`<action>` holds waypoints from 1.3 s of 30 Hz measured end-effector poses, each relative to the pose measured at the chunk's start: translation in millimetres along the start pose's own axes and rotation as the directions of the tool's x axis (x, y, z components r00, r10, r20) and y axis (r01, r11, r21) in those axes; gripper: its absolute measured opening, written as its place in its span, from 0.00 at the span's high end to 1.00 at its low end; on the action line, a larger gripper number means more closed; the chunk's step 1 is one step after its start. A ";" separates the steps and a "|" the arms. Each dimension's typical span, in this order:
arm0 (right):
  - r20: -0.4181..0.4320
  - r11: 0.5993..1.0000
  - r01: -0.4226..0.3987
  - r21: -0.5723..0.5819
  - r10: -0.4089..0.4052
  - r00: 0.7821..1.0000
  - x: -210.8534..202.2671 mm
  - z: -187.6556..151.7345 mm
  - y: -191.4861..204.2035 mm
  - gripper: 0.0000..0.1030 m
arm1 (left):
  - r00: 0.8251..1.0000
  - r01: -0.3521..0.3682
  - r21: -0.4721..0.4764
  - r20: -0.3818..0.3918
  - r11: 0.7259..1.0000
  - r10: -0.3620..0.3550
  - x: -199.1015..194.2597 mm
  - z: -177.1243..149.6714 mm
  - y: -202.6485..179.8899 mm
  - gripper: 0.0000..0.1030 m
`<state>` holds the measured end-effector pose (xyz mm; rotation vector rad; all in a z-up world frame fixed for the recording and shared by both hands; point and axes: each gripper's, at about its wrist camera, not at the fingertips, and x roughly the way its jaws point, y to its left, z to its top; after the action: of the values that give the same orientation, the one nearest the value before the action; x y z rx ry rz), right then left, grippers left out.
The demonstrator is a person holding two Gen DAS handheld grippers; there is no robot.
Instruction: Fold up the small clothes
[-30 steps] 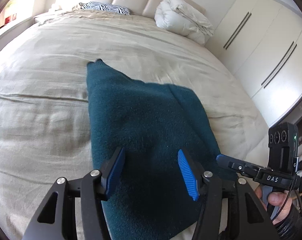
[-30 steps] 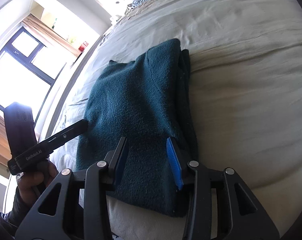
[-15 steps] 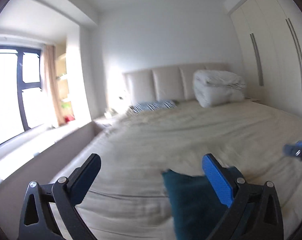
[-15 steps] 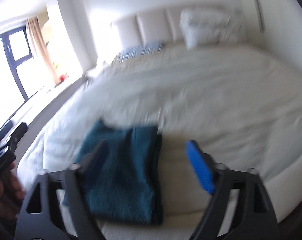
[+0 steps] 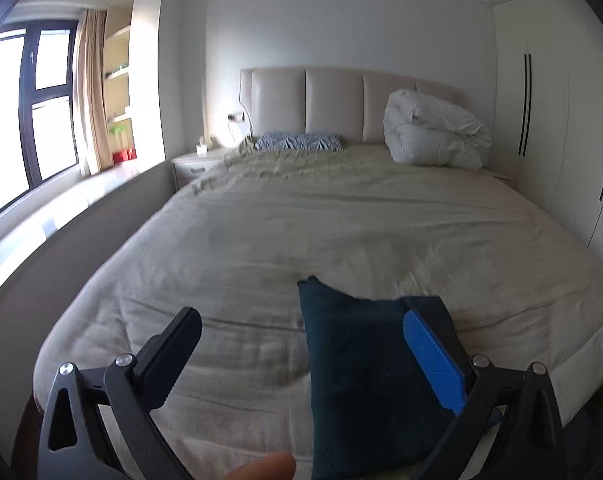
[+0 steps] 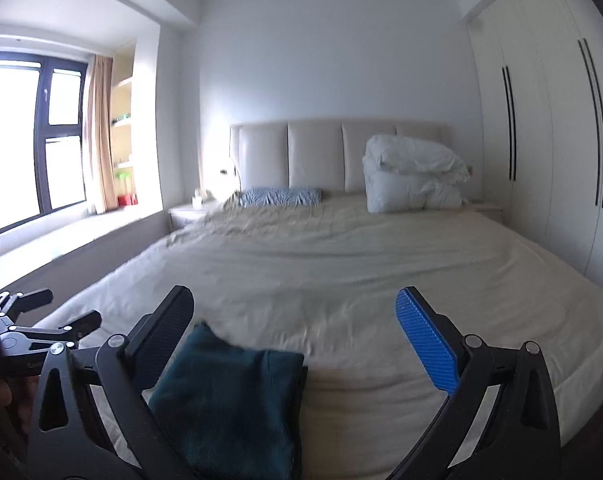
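We see folded teal garment [image 5: 365,380] lying flat on bed [image 5: 341,232] near foot edge. Left hand-held gripper [image 5: 301,356] jaws spread wide, empty. Right hand-held gripper [image 6: 301,340] jaws opening, nothing between, above garment.

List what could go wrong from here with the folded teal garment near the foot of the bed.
The teal garment lies close to the near edge of the bed; a nudge could slide it off.
The right gripper, jaws opening and empty, hangs just above it and might snag the top layer.
One back corner sticks up, so the fold may loosen.
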<state>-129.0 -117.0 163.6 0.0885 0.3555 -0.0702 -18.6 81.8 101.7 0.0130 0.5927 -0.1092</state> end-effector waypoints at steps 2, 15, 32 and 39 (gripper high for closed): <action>-0.075 1.000 -0.003 0.021 0.005 0.997 9.3 -10.0 1.6 0.00 | 0.998 0.012 -0.024 -0.057 1.000 -0.013 10.6 -10.9 2.8 0.00; -0.411 0.995 0.069 0.069 -0.035 0.911 100.4 -87.4 5.5 0.00 | 0.973 0.023 -0.002 -0.230 1.000 -0.023 46.3 -49.1 -3.3 0.00; -0.500 0.995 0.065 0.071 -0.021 0.866 108.7 -111.4 10.6 0.00 | 0.956 0.018 -0.009 -0.293 1.000 -0.020 63.7 -63.4 -3.9 0.00; -0.513 0.996 0.061 0.073 -0.015 0.858 113.8 -116.8 10.4 0.00 | 0.953 0.019 -0.007 -0.301 1.000 -0.020 66.5 -65.5 -4.1 0.00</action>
<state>-61.9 -101.1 15.4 0.1876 0.8920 -0.1009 -0.7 73.9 10.3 0.0202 0.8984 -0.1260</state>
